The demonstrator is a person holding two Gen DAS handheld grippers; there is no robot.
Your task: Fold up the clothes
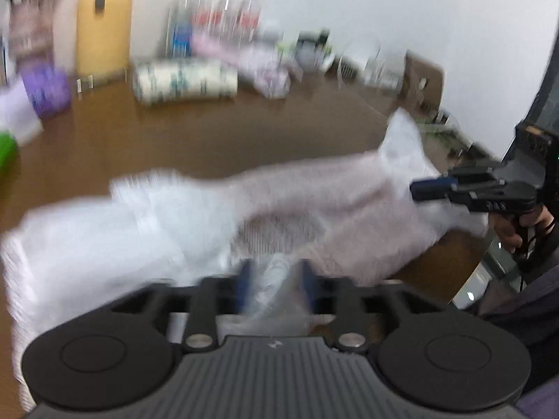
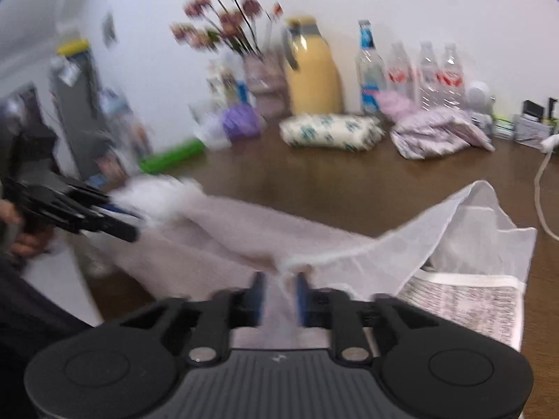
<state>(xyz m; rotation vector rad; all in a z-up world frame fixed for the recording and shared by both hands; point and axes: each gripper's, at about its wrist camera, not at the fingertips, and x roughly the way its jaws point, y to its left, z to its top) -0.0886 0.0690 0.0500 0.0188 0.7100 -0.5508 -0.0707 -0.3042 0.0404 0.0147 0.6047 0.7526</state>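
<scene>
A white sheer garment (image 1: 314,202) lies spread across the brown table (image 1: 174,139), with one corner standing up (image 2: 478,192). My left gripper (image 1: 276,272) is at the garment's near edge; its blue-padded fingers stand apart with a fold of the cloth loose between them. My right gripper (image 2: 279,279) is open too, with a thin bunched strand of the fabric between its fingers and not pinched. Each wrist view shows the other gripper from the side: the right gripper (image 1: 424,188) at the garment's right end, the left gripper (image 2: 129,225) at its left end, each with a hand on its grip.
Along the table's back stand a yellow jug (image 1: 103,24), several water bottles (image 2: 429,70), a vase of flowers (image 2: 223,28), a purple cup (image 1: 49,90), a rolled patterned bundle (image 1: 185,82) and a crumpled lilac cloth (image 2: 440,132). A white cable (image 2: 541,188) trails at right.
</scene>
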